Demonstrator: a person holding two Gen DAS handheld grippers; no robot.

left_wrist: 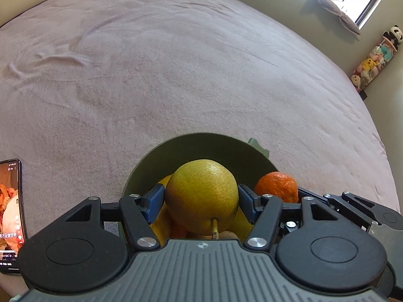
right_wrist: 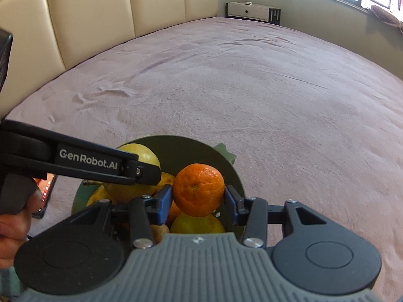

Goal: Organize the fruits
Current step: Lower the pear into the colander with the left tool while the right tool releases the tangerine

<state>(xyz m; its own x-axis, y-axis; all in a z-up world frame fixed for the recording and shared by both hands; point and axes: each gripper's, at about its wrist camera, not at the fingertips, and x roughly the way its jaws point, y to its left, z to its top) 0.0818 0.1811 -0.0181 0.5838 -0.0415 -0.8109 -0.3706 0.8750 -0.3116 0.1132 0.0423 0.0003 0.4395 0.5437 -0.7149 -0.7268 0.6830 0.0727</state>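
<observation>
A green bowl (left_wrist: 201,148) of fruit sits on the pink bed cover; it also shows in the right wrist view (right_wrist: 181,148). My left gripper (left_wrist: 201,197) is shut on a yellow pear (left_wrist: 201,196), stem toward the camera, over the bowl. The pear shows in the right wrist view (right_wrist: 141,156) too, behind the left gripper's arm (right_wrist: 83,161). My right gripper (right_wrist: 199,198) is shut on an orange (right_wrist: 199,191) above the bowl; this orange shows in the left wrist view (left_wrist: 277,186). More yellow and orange fruit (right_wrist: 196,224) lies in the bowl beneath.
A phone (left_wrist: 10,214) with a lit screen lies on the bed left of the bowl. The wide pink bed (left_wrist: 176,75) stretches ahead. A padded headboard (right_wrist: 100,12), a white cabinet (right_wrist: 252,11) and plush toys (left_wrist: 372,63) stand beyond its edges.
</observation>
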